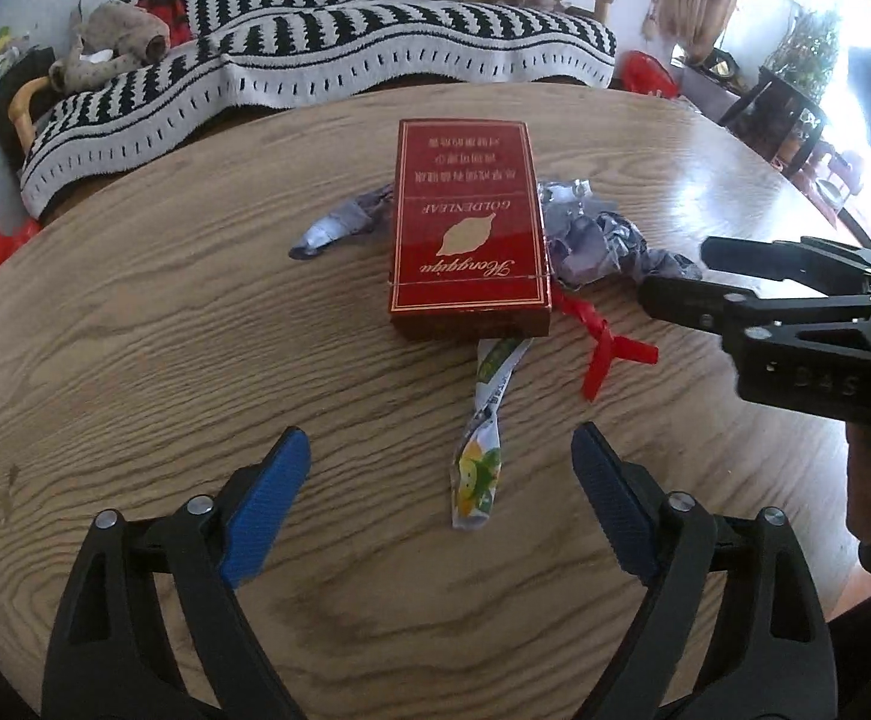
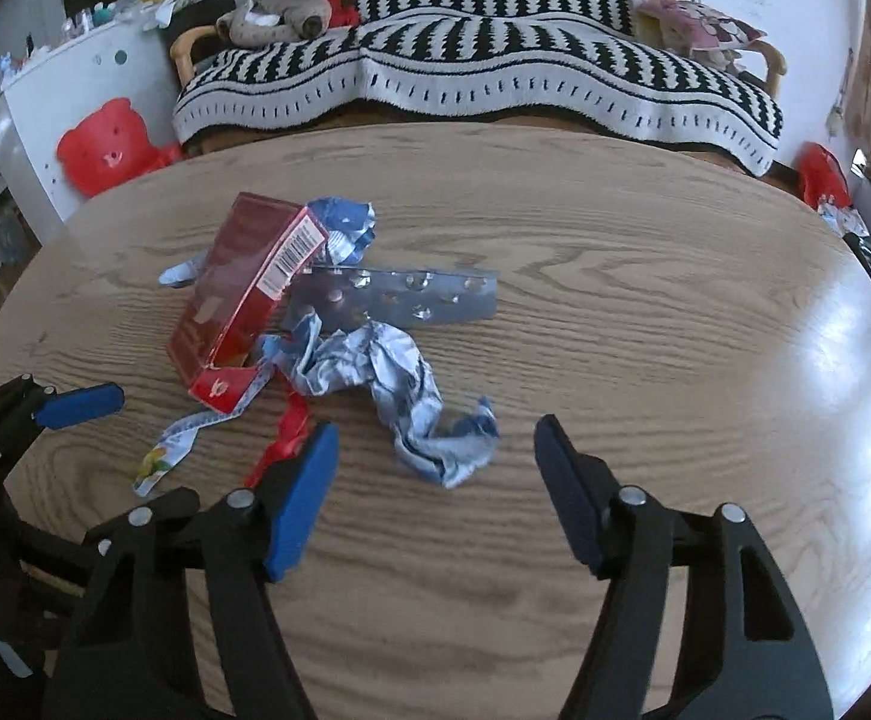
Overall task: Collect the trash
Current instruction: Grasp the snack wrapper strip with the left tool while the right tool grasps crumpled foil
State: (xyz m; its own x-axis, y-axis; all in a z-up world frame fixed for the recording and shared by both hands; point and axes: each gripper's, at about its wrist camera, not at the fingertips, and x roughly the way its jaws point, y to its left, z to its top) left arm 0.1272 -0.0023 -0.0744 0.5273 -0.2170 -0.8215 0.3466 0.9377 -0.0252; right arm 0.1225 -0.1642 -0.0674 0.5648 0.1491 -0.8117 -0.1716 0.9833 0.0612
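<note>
A heap of trash lies on the wooden table (image 1: 135, 360). A red cigarette box (image 1: 468, 228) (image 2: 237, 294) lies on top of it. A yellow-green wrapper strip (image 1: 483, 420) (image 2: 177, 438) sticks out toward me. A red ribbon (image 1: 600, 348) (image 2: 282, 438), crumpled blue-white foil (image 1: 603, 240) (image 2: 399, 384) and an empty silver blister strip (image 2: 399, 294) lie beside the box. My left gripper (image 1: 441, 468) is open, just short of the wrapper strip. My right gripper (image 2: 435, 462) is open around the near end of the crumpled foil; it also shows in the left wrist view (image 1: 675, 276).
A sofa with a black-and-white striped blanket (image 1: 327, 60) (image 2: 477, 72) stands behind the table. A plush toy (image 1: 114, 42) lies on it. Red plastic stools (image 2: 105, 144) stand at the left. A white cabinet (image 2: 57, 96) is at the far left.
</note>
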